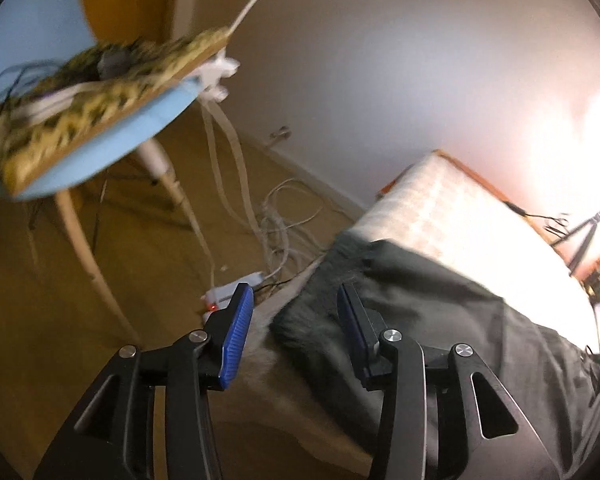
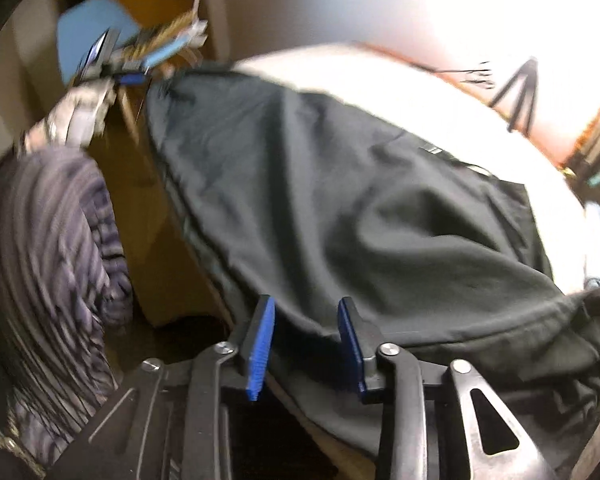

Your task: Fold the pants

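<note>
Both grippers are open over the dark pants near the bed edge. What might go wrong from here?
The pants overhang the bed edge, so a partial pinch by the open left gripper or right gripper might let them slide off. Both views are motion-blurred, so a grasp may miss the hem.

The pants (image 2: 340, 200) lie on the bed (image 1: 460, 216), reaching to its near edge. Left of the bed, on the floor, lies a tangle of cables (image 1: 280, 224) with a power strip (image 1: 236, 292) beside the bed's corner. Farther left of the bed stands a chair (image 1: 32, 32), with a cushion (image 1: 100, 92) on its seat. A tripod (image 1: 584, 236) stands on the bed's far right side.
</note>
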